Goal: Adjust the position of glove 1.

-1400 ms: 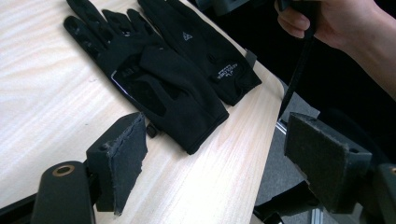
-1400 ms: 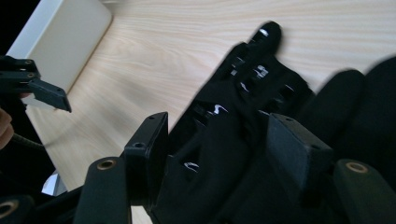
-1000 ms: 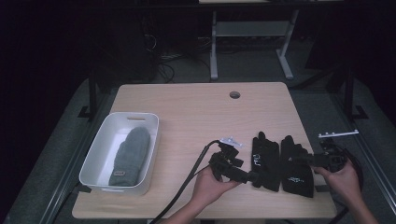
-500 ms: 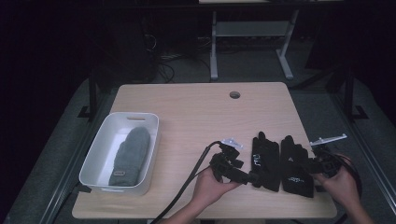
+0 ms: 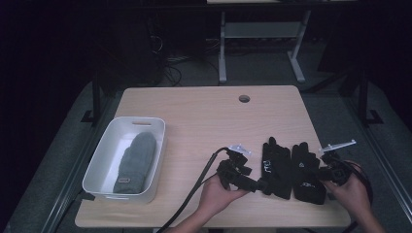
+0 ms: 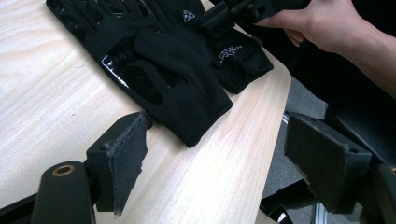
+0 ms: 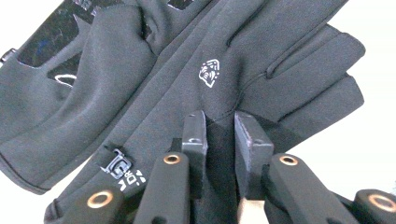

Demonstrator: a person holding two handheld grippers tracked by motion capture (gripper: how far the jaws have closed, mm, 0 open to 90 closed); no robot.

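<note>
Two black gloves lie side by side at the table's front right. My right gripper (image 5: 320, 171) is on the right glove (image 5: 306, 175). In the right gripper view its jaws (image 7: 219, 133) are shut on a raised fold of that glove (image 7: 210, 70), just below a small white logo. The left glove (image 5: 274, 167) lies beside it, with shiny palm patches (image 6: 135, 77). My left gripper (image 5: 260, 184) sits at this glove's cuff (image 6: 196, 116). It is open (image 6: 224, 154), with the jaws wide apart and nothing between the pads.
A white bin (image 5: 104, 160) at the front left holds a grey mitten (image 5: 136, 162). The table (image 5: 204, 116) has a cable hole (image 5: 244, 98) near its far edge. The gloves lie close to the table's right front corner (image 6: 275, 93). A black cable (image 5: 194, 194) trails from the left gripper.
My right gripper has edged left onto the right glove, and its top plate has tilted. The left gripper and both gloves have hardly moved.
</note>
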